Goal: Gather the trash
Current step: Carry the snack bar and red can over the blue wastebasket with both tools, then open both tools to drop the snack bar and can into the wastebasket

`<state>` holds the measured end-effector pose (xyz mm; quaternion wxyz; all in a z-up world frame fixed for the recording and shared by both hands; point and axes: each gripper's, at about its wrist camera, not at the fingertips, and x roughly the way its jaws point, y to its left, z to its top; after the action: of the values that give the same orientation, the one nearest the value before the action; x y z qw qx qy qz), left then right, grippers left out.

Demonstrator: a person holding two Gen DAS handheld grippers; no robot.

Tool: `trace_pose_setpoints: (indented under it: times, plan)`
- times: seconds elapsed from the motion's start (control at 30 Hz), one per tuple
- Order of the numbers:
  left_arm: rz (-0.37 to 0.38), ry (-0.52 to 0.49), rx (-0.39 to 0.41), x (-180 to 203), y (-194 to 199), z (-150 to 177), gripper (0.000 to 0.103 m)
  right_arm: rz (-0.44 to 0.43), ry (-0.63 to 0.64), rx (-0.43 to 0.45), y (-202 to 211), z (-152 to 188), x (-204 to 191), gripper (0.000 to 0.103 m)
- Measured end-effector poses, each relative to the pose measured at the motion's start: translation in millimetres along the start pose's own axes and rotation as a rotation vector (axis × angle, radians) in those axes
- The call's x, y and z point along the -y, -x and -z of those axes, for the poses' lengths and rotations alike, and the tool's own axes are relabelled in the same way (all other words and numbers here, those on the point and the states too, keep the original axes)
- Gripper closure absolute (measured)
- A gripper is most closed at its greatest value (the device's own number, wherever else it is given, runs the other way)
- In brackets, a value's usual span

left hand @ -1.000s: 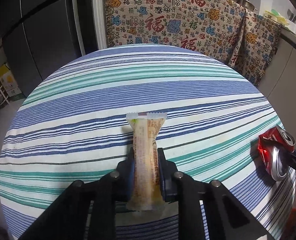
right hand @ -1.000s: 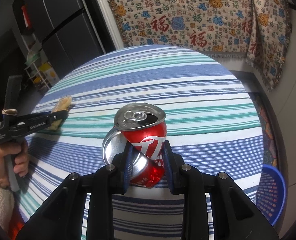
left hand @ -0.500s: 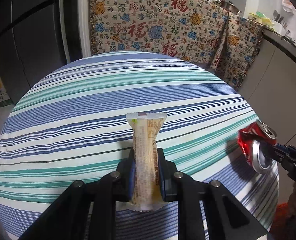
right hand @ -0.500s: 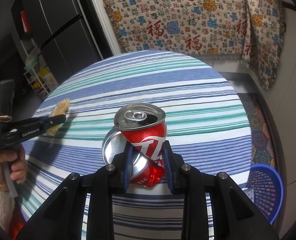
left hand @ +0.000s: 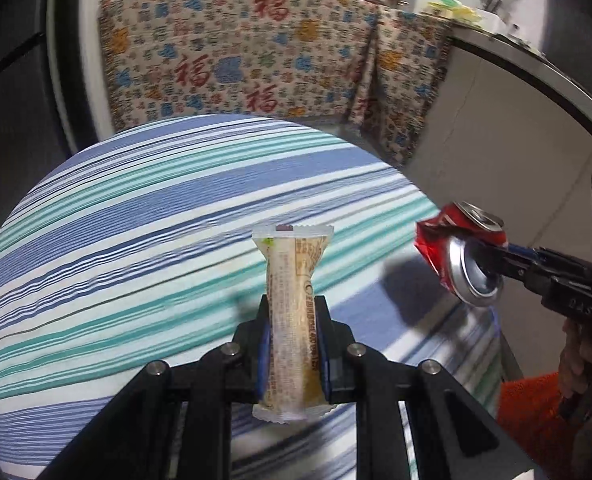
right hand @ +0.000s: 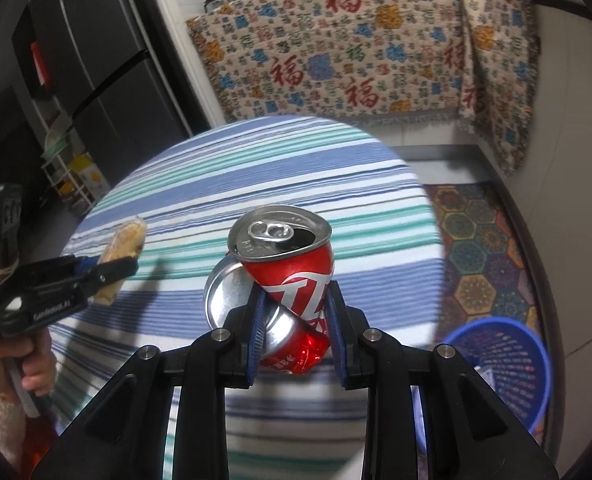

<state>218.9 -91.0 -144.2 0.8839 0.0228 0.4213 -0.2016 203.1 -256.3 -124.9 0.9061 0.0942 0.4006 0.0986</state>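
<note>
- So, at that moment I had both pieces of trash in hand and lifted clear of the desk (right hand: 224, 168), which I took as the round top under the blue-and-green striped cloth.
- My left gripper (left hand: 293, 344) had its jaws closed on the snack wrapper (left hand: 292, 300), pinching it about midway so that its crimped upper end stood up above the jaws and its lower end hung below them.
- My right gripper (right hand: 296, 320) had its jaws clamped on the crushed red can (right hand: 284, 280), folded nearly double, with the opened top tilted up toward the camera.
- From the left wrist view the can (left hand: 462, 258) sat off to the right of the wrapper, past the desk's right edge; from the right wrist view the wrapper (right hand: 122, 246) was over the desk's left side.
- On the floor, just off the desk's right edge and below it, stood the blue basket (right hand: 496, 364), with something pale lying in it that I could not identify.
- No further litter showed on the striped cloth in either view.
- By my judgement picking up was done; what remained was carrying both items over the basket and letting them drop, the can being the nearer of the two.
</note>
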Motion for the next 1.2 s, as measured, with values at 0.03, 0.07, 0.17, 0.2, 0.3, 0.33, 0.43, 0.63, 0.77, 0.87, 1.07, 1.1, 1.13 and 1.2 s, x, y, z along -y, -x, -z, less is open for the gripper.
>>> trace_pose_setpoints:
  times: [0.03, 0.07, 0.17, 0.2, 0.3, 0.33, 0.43, 0.63, 0.77, 0.87, 1.07, 1.1, 1.13, 1.2]
  plan:
    - [0.014, -0.011, -0.004, 9.4, -0.9, -0.4, 0.084, 0.007, -0.003, 0.003, 6.0, -0.5, 5.4, 0.075]
    - [0.041, -0.027, -0.009, 25.1, -1.0, -1.1, 0.084, 0.016, -0.01, 0.009, 14.2, -0.2, 13.0, 0.075]
    - [0.118, -0.06, -0.019, 66.3, -3.3, -4.6, 0.084, 0.057, -0.042, 0.019, 39.9, 1.4, 42.7, 0.075]
    - [0.144, -0.07, -0.024, 80.2, -5.2, -6.1, 0.084, 0.086, -0.055, 0.016, 50.2, 3.0, 59.7, 0.075]
    - [0.215, -0.108, -0.048, 127.0, -14.3, -10.4, 0.084, 0.167, -0.082, -0.014, 67.9, 13.2, 100.2, 0.075]
    - [0.233, -0.119, -0.056, 143.1, -18.2, -12.0, 0.084, 0.186, -0.095, -0.031, 71.4, 18.2, 112.8, 0.075]
    - [0.278, -0.151, -0.084, 188.9, -34.1, -14.3, 0.084, 0.237, -0.152, -0.084, 75.9, 35.3, 155.7, 0.075]
    - [0.298, -0.215, -0.156, 264.3, -78.0, -1.5, 0.084, 0.31, -0.254, -0.195, 57.3, 67.5, 229.8, 0.075]
    - [0.299, -0.226, -0.216, 293.4, -124.6, 5.8, 0.084, 0.316, -0.299, -0.264, 41.3, 81.0, 258.1, 0.075]
    - [0.296, -0.217, -0.261, 301.5, -156.5, 8.8, 0.084, 0.311, -0.328, -0.302, 33.7, 89.8, 273.3, 0.075]
    - [0.28, -0.216, -0.304, 315.4, -203.3, 19.3, 0.084, 0.306, -0.357, -0.35, 11.0, 100.7, 300.1, 0.075]
    - [0.277, -0.211, -0.31, 315.2, -209.0, 21.4, 0.084, 0.306, -0.367, -0.355, 7.8, 103.5, 304.4, 0.075]
    - [0.275, -0.207, -0.317, 316.0, -215.4, 22.7, 0.083, 0.306, -0.377, -0.362, 4.4, 106.9, 309.0, 0.075]
    - [0.271, -0.205, -0.327, 316.5, -226.0, 23.5, 0.083, 0.279, -0.397, -0.372, -4.6, 111.9, 315.1, 0.073]
